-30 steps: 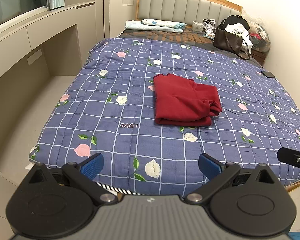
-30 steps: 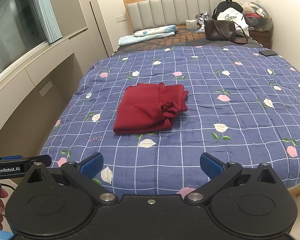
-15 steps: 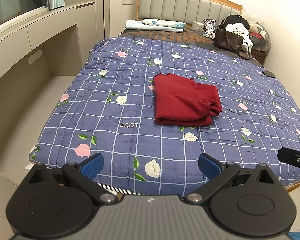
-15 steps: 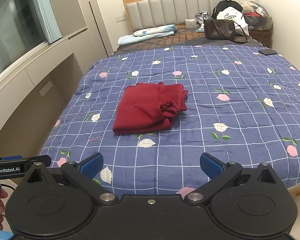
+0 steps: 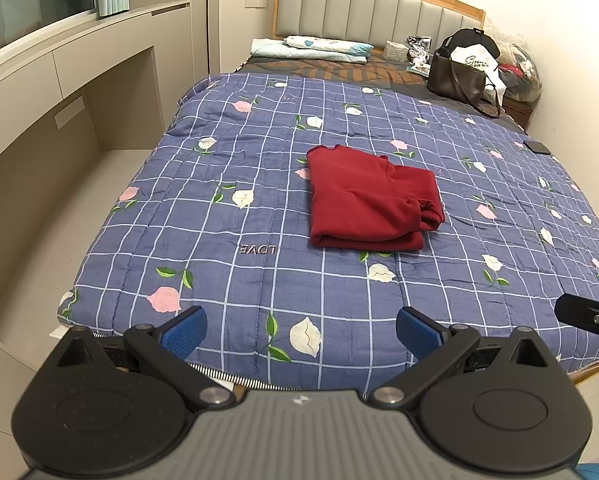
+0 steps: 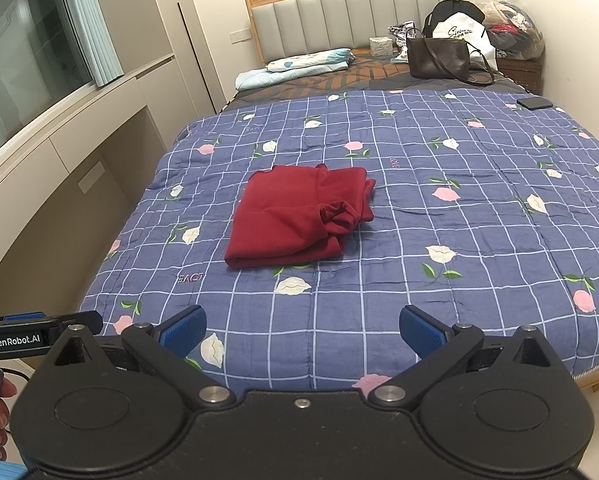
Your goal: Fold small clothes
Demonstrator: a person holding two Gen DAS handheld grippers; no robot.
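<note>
A dark red garment (image 5: pixel 369 200) lies folded into a rough rectangle in the middle of the blue checked quilt (image 5: pixel 227 216); a bunched sleeve end sits at its right edge. It also shows in the right wrist view (image 6: pixel 299 218). My left gripper (image 5: pixel 299 328) is open and empty, held above the foot of the bed, well short of the garment. My right gripper (image 6: pixel 301 330) is open and empty too, beside the left one. The tip of the right gripper shows at the right edge of the left wrist view (image 5: pixel 587 316).
Folded light blue bedding (image 5: pixel 311 46) lies by the grey headboard (image 5: pixel 375 12). A brown handbag (image 5: pixel 459 80), bags and a black phone (image 6: pixel 533 103) sit at the far right. A beige built-in shelf unit (image 5: pixel 59 92) runs along the left wall.
Nothing has visibly changed; both grippers stay open and nearly still above the foot of the bed.
</note>
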